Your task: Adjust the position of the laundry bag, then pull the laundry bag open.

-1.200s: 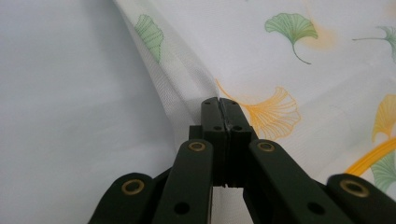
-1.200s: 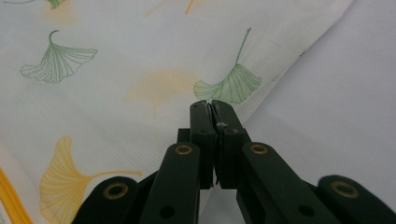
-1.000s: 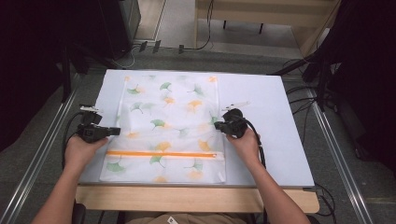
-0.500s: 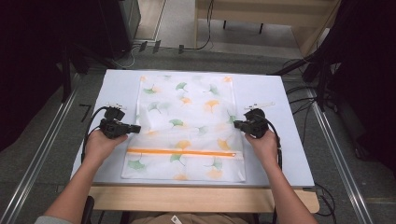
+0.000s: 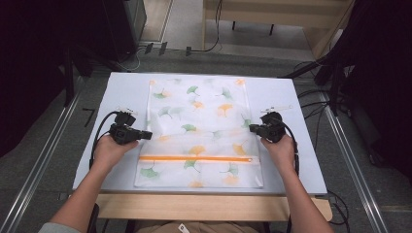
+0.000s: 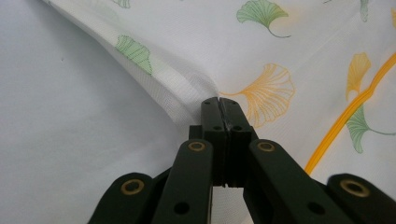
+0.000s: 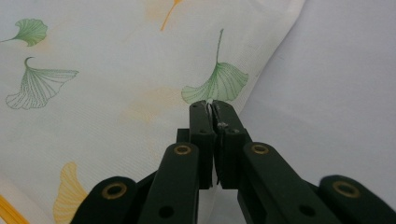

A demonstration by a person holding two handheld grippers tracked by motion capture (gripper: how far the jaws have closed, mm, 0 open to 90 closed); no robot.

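the left gripper (image 5: 145, 135) was pinching the left edge of the white mesh bag printed with green and orange ginkgo leaves (image 5: 201, 131), jaws pressed together on the fabric. the right gripper (image 5: 252, 128) was clamped on the bag's right edge likewise. the bag lay flat in the middle of the pale rectangular table (image 5: 301, 160), its orange zipper (image 5: 194, 158) running left to right near the near end.

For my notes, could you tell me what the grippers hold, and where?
Both hold the mesh laundry bag: left gripper pinches its left edge, right gripper its right edge.
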